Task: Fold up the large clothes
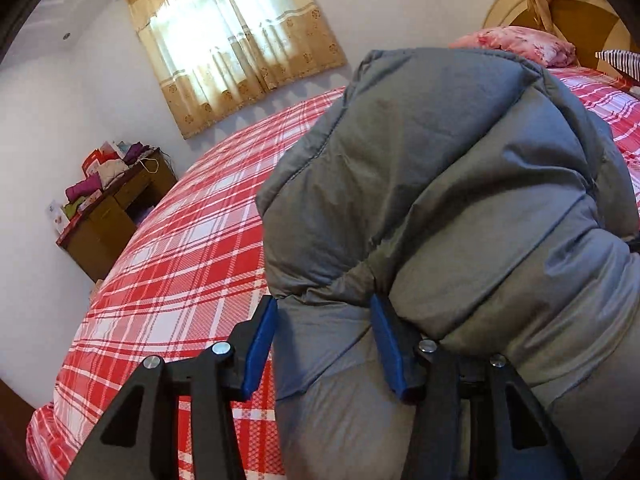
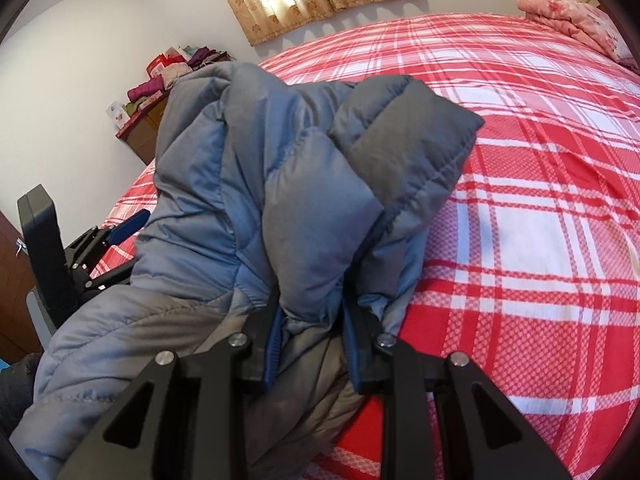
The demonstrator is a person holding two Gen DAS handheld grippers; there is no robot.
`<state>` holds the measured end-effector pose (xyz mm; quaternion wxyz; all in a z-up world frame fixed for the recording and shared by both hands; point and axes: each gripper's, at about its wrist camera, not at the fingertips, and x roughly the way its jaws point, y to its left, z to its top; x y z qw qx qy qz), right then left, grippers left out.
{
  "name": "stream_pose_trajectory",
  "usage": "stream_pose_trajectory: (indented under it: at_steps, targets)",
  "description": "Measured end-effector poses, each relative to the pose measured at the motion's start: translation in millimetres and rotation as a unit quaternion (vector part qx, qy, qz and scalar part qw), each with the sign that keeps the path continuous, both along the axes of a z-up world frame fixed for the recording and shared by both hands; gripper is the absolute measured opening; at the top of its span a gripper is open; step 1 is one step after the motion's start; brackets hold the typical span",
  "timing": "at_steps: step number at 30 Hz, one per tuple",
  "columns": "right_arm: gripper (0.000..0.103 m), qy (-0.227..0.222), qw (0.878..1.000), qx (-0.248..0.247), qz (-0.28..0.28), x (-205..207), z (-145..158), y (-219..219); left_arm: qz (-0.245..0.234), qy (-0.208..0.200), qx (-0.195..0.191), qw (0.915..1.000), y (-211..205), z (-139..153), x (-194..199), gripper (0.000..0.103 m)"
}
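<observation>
1. Nearest to me, the right gripper (image 2: 310, 344) has its blue pads (image 2: 273, 344) pressed narrow on a thick fold of the grey padded jacket (image 2: 280, 184). The fold rises straight up between them, so the grip looks firm.
2. The left gripper (image 1: 324, 340) is set wider. Jacket cloth lies between its two blue pads (image 1: 260, 344), and the right pad is buried under a bulge of padding, but I cannot tell if this gripper really squeezes the cloth or only stands around it.
3. Taking the jacket as landmark: both grippers sit at its near edge, the left one just beside the right one, on its left side. The jacket's bulk is bunched up and leans away from them, toward the middle of the red plaid bed (image 2: 520, 160).
4. I judge that the long axis runs from the grippers forward over the bed, so the next move must carry the cloth forward and lay it flat. Both hands seem equally near.
5. Beyond the jacket there is a pink pillow (image 2: 572, 20), a cluttered desk (image 1: 116, 208), then the curtained window (image 1: 232, 40).
</observation>
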<state>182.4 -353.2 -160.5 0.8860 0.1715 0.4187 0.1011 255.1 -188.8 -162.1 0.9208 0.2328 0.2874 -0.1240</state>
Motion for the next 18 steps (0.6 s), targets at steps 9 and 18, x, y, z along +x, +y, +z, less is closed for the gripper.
stream_pose_trajectory:
  at_steps: [9,18]
  targets:
    - [0.028,0.026,0.999,-0.019,-0.039,0,14,11,0.004,-0.006,0.013,0.9999,-2,2,-4,0.05]
    - [0.036,0.012,0.99,0.01,-0.14,-4,86,-1,0.007,-0.012,0.021,0.9997,-8,4,-10,0.05]
